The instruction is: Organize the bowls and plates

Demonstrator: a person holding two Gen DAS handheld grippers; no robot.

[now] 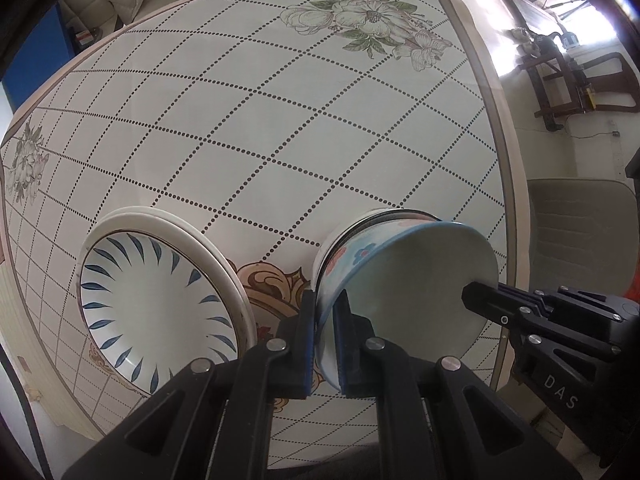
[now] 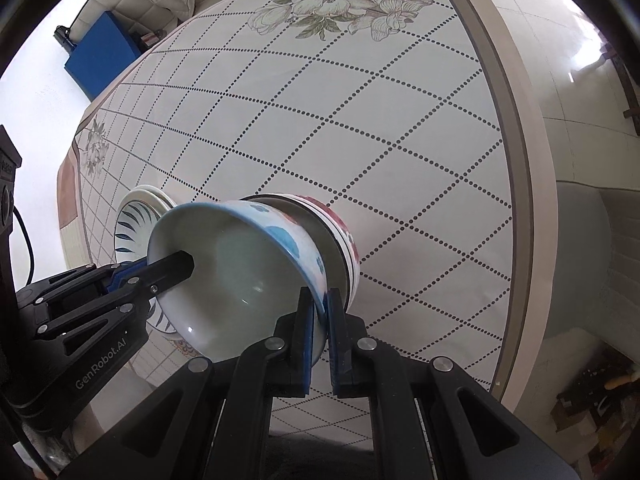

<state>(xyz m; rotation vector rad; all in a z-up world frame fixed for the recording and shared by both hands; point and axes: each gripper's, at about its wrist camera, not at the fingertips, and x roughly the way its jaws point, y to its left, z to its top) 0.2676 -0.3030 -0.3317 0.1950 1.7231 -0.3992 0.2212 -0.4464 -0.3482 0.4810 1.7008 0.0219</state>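
Observation:
A white bowl with blue and pink flowers (image 1: 404,280) (image 2: 240,272) sits as the top of a small stack of bowls (image 2: 340,236). My left gripper (image 1: 323,320) is shut on its left rim. My right gripper (image 2: 321,312) is shut on its right rim; it also shows in the left wrist view (image 1: 492,300), and the left gripper shows in the right wrist view (image 2: 168,270). To the left lies a stack of plates, the top one with blue leaf strokes (image 1: 156,300) (image 2: 132,220).
The table (image 1: 280,120) (image 2: 360,120) has a dotted-diamond cloth with flower prints. Its right edge (image 1: 508,200) runs close to the bowls. A chair (image 1: 580,232) stands beyond that edge. A sofa and a blue box (image 2: 104,52) lie past the far side.

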